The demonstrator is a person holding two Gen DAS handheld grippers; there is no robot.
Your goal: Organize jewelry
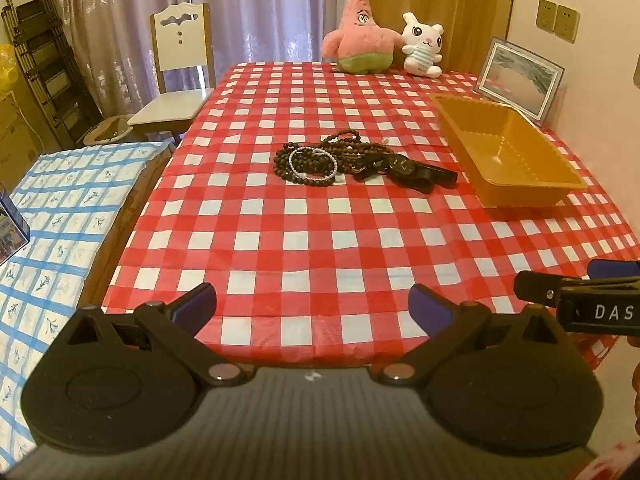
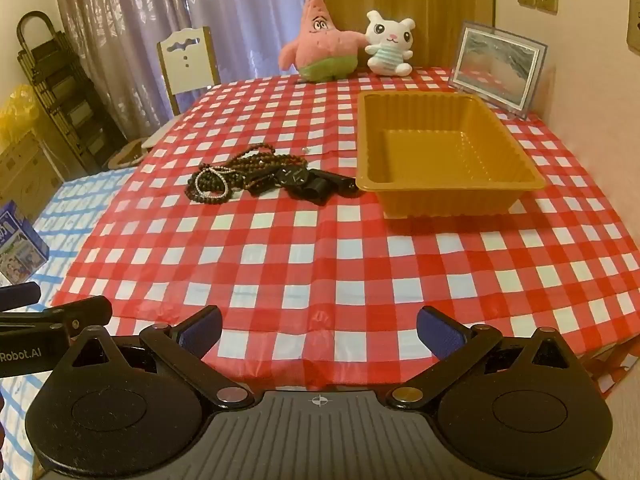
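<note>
A heap of jewelry lies mid-table on the red checked cloth: dark bead strands (image 1: pixel 316 156) (image 2: pixel 224 184), a white bead bracelet (image 1: pixel 304 160) (image 2: pixel 214 184) on top, and a black watch (image 1: pixel 404 168) (image 2: pixel 304 180) at its right end. An empty yellow tray (image 1: pixel 508 148) (image 2: pixel 440 148) stands right of the heap. My left gripper (image 1: pixel 312 304) hangs open over the table's near edge, far from the jewelry, nothing between its blue pads. My right gripper (image 2: pixel 320 332) is open and empty too, beside the left one.
A pink star plush (image 1: pixel 360 32) (image 2: pixel 320 40), a white bunny plush (image 1: pixel 422 46) (image 2: pixel 390 44) and a framed picture (image 1: pixel 520 80) (image 2: pixel 496 68) line the far side. A chair (image 1: pixel 180 76) stands at the far left. A lower blue checked surface (image 1: pixel 60 208) adjoins the table's left.
</note>
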